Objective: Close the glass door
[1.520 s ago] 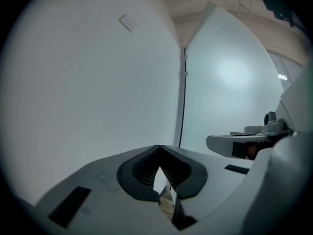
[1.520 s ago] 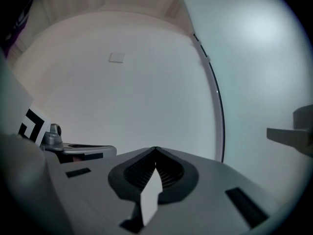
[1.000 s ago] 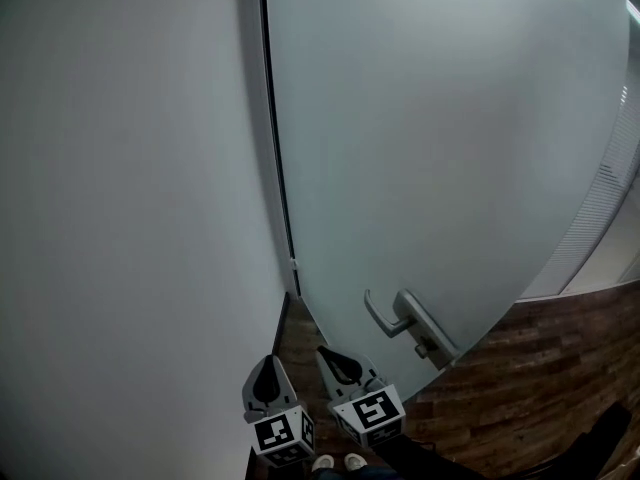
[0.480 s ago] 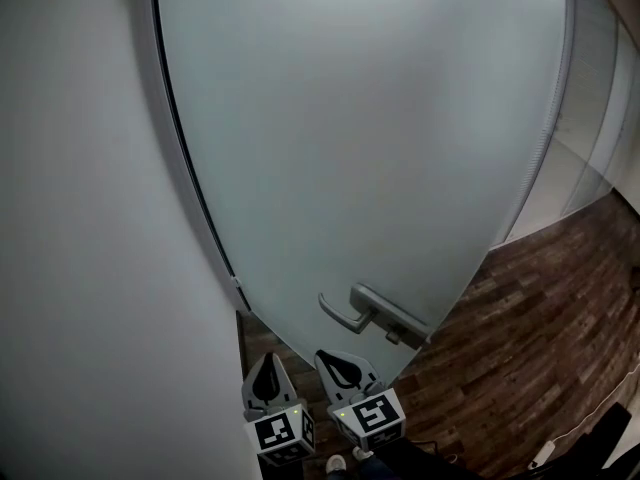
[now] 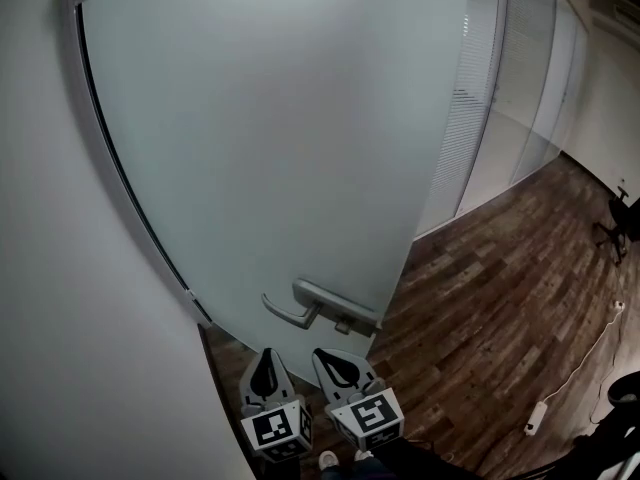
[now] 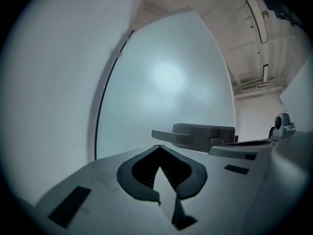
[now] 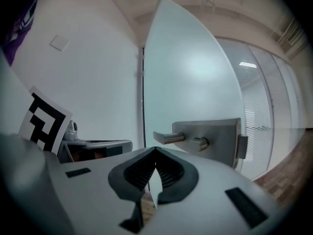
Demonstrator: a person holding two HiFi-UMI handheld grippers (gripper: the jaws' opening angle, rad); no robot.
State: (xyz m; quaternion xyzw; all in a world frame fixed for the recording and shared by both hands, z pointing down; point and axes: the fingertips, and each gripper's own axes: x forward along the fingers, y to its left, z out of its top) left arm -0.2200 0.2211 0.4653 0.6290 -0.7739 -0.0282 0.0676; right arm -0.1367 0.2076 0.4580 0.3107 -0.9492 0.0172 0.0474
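Door: the tall frosted glass door (image 5: 280,148) fills the middle of the head view, and its free edge stands out over the floor, so I judge it open and the closing not yet begun.
Handle: a grey metal lever handle on a long plate (image 5: 322,308) sits low on the door near that free edge, just ahead of both claws.
Long axis: the lever lies level along the door face, and its free end points away from the free edge, toward the left of the head view.
Left claw: the left gripper (image 5: 266,356) has its jaws closed tip to tip with nothing between them; in its own view the handle (image 6: 195,134) lies ahead and a little to the right.
Right claw: the right gripper (image 5: 322,356) is likewise pinched together and empty; in its view the handle (image 7: 205,137) stands almost straight ahead, just above the tips.
Nearer hand: I judge the right better lined up with the plate, while the lever's free end hangs over the left; neither touches it.
Next move: the claws must open before either can take the lever, or press the leaf closed as they are.
Floor: dark wood-plank floor (image 5: 490,318), bare near the door.
Room: a plain white wall (image 5: 50,298) at left and glazed partitions with slatted blinds (image 5: 490,118) beyond the door's edge.
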